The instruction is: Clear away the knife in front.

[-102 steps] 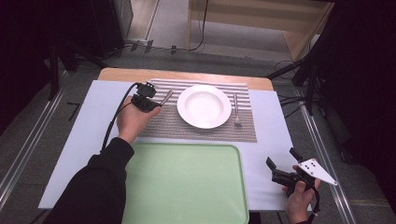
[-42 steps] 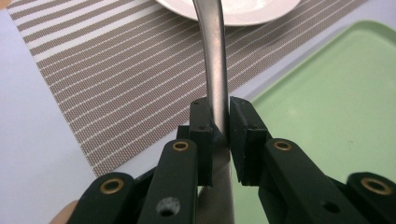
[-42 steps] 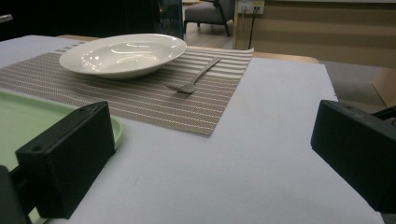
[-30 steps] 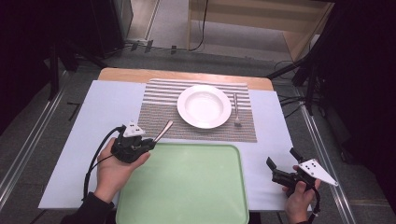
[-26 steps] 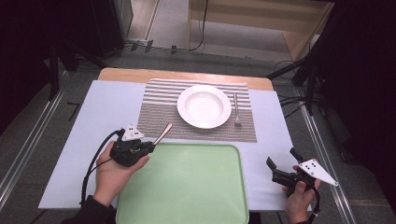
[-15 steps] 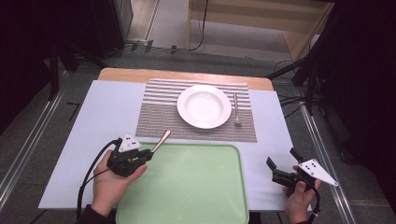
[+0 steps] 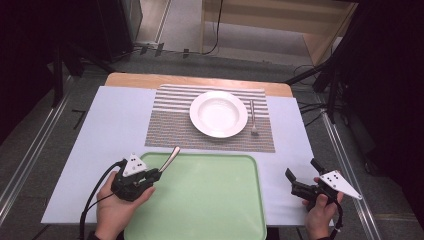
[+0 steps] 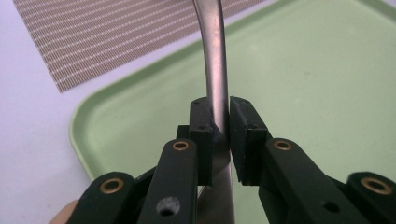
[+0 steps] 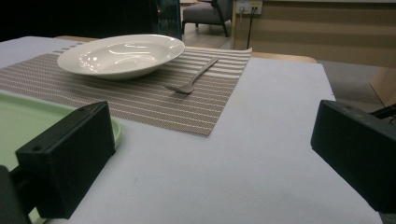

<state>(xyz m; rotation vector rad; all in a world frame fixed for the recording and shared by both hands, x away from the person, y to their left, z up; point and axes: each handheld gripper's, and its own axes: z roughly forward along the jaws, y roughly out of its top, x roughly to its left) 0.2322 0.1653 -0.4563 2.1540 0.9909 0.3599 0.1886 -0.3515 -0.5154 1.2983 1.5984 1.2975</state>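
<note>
Over the tray's point(image 7: 200, 200) ten o'clock corner, left hand-held gripper point(image 7: 150, 176) clamps a spoon point(image 7: 170, 158) handle; lower it flat before releasing. Right hand-held gripper point(image 7: 300, 182) gapes empty.

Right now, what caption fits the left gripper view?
Left gripper clamps a metal utensil handle above the green tray.

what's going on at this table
A person holds a gripper in each hand. The left gripper is shut on the handle of a metal utensil, held over the near left corner of the green tray. The right gripper rests open to the right of the tray. A white plate and a fork lie on the striped placemat.
</note>
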